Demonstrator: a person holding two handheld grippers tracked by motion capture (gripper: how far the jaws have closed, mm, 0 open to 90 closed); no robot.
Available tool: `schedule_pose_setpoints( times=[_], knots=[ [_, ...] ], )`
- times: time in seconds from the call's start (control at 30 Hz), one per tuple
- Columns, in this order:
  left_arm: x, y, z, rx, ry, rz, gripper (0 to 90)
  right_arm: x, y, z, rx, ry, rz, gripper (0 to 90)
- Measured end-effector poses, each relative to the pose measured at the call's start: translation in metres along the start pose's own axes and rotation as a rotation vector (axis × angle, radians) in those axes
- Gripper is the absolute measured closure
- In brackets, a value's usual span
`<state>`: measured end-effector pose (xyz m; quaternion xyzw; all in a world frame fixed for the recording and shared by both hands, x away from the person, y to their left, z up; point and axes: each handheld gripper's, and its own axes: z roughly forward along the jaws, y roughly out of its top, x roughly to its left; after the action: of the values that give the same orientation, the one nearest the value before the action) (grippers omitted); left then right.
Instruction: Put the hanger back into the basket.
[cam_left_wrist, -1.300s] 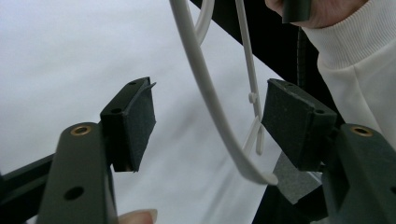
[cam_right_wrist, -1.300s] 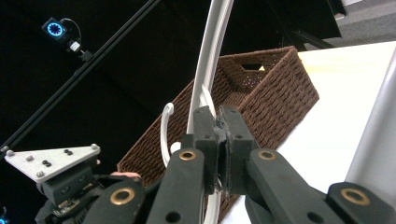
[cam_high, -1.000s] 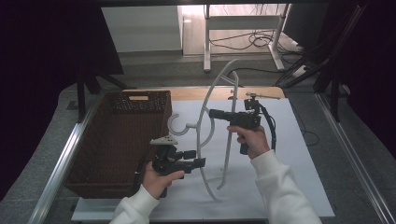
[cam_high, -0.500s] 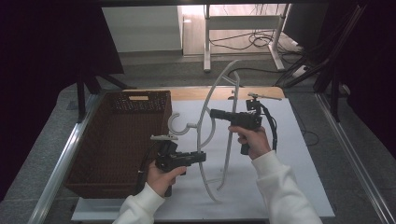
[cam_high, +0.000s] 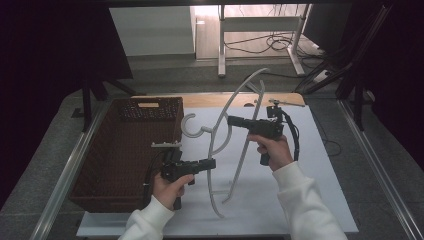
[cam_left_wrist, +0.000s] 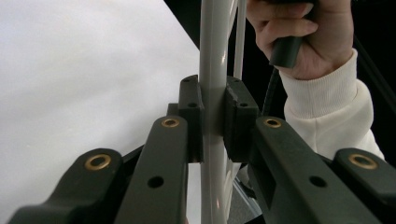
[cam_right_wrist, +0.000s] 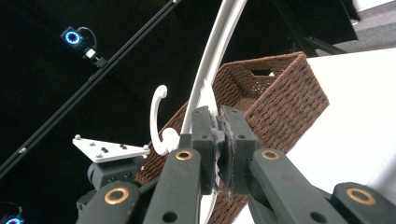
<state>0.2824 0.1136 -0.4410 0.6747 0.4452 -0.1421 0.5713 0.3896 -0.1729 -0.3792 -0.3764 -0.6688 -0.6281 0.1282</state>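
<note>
Both grippers' fingers clamp the white hanger, holding it upright right of the wicker basket (left gripper low, right gripper high).

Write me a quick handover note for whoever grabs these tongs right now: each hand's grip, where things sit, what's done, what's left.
Left tongs: shut on the lower arm of the white hanger, rod squeezed between the pads.
Right tongs: shut on the hanger's upper arm, near the hook.
Hanger: held tilted above the white table, next to the brown wicker basket.
Done: hanger gripped by both.
Left: probably lowering it into the basket, then releasing both grips.
</note>
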Motion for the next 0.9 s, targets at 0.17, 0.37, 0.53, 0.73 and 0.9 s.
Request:
schedule_pose_setpoints(
  times=[0.17, 0.37, 0.53, 0.73, 0.9],
  knots=[
    [0.003, 0.002, -0.004, -0.044, -0.036, -0.042, 80.1, -0.002, -0.002, 0.0, 0.035, -0.053, -0.018, 77.1],
    [0.006, 0.006, -0.013, -0.076, -0.041, -0.054, 80.0, 0.0, -0.01, -0.006, 0.087, -0.119, -0.061, 51.6],
    [0.007, 0.008, -0.018, -0.085, -0.04, -0.049, 79.9, 0.009, -0.014, -0.033, 0.073, -0.152, -0.116, 43.3],
    [0.005, 0.013, -0.026, -0.092, -0.034, -0.045, 79.9, 0.017, -0.029, -0.07, 0.067, -0.165, -0.191, 42.2],
    [0.003, 0.018, -0.039, -0.102, -0.019, -0.036, 79.9, 0.012, -0.048, -0.095, 0.094, -0.212, -0.221, 41.4]
  ],
)
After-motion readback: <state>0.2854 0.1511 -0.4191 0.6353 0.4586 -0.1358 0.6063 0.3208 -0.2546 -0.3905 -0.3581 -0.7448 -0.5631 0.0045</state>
